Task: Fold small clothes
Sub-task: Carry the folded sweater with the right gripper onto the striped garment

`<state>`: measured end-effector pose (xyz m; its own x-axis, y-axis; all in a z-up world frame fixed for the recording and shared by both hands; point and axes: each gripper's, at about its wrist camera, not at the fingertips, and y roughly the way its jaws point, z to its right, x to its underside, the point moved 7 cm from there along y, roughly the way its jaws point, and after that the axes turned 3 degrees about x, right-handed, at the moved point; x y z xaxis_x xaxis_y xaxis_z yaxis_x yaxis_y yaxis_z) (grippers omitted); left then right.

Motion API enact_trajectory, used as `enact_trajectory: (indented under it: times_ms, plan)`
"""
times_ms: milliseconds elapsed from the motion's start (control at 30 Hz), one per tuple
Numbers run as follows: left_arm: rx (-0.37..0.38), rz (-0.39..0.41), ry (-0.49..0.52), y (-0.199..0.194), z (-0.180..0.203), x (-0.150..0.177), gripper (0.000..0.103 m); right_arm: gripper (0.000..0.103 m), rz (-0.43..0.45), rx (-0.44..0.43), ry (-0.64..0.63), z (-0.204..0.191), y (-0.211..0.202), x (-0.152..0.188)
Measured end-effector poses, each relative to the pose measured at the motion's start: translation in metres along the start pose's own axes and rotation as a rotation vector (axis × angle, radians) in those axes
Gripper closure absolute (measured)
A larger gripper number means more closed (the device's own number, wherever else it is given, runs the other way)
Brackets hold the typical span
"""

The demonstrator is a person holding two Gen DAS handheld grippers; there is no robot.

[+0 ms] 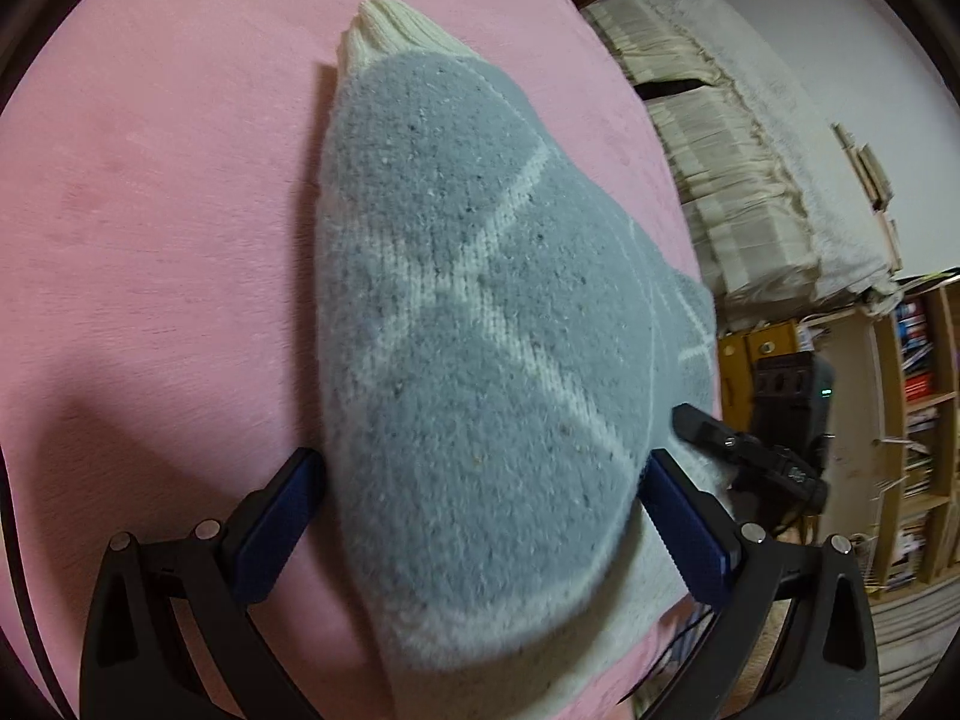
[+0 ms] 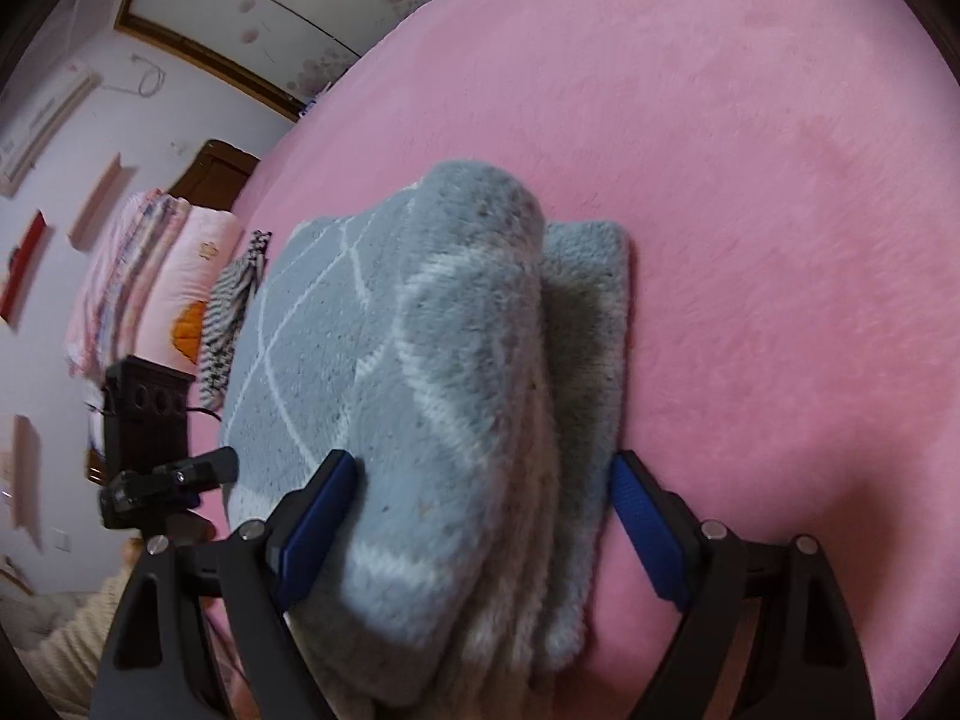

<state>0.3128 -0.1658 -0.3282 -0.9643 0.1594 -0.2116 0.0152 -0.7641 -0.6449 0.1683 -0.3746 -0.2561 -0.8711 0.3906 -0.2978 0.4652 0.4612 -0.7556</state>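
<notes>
Beyond your pink plush bed cover (image 1: pixel 150 210) stand a wooden bookshelf (image 1: pixel 918 408), pale lilac walls (image 2: pixel 90 138) and a dark wooden door (image 2: pixel 216 174).

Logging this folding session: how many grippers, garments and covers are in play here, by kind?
Grippers: 2, the left gripper and the right gripper, each with its jaws spread around the knit.
Knitted garments: 1, the grey knit with pale lines.
Bed covers: 1, the pink blanket.
Total: 4.

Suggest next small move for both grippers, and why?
Probably lower the grey sock flat onto the pink blanket. Left gripper and right gripper each straddle one end with wide-open jaws, and its folded layers look bunched rather than flat.
</notes>
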Motion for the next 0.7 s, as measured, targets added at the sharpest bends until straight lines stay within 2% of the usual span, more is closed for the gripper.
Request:
enact_trajectory:
  times_ms: [133, 333, 433, 600, 700]
  plan:
    - [0.055, 0.012, 0.000, 0.006, 0.002, -0.001, 0.001, 0.015, -0.004, -0.064, 0.020, 0.001, 0.008, -0.003]
    - [0.056, 0.025, 0.027, 0.014, 0.004, -0.004, 0.001, 0.015, -0.027, -0.127, 0.034, -0.001, 0.017, -0.011]
    - [0.057, 0.041, 0.027, 0.012, 0.005, -0.004, 0.003, 0.016, -0.028, -0.130, 0.017, -0.006, 0.023, -0.016]
    - [-0.015, 0.075, 0.052, 0.004, 0.007, 0.000, 0.019, 0.041, 0.017, -0.087, -0.024, -0.013, 0.018, -0.016]
    - [-0.046, 0.078, 0.060, 0.000, 0.012, 0.001, 0.027, 0.051, 0.042, -0.064, -0.043, -0.016, 0.008, -0.014]
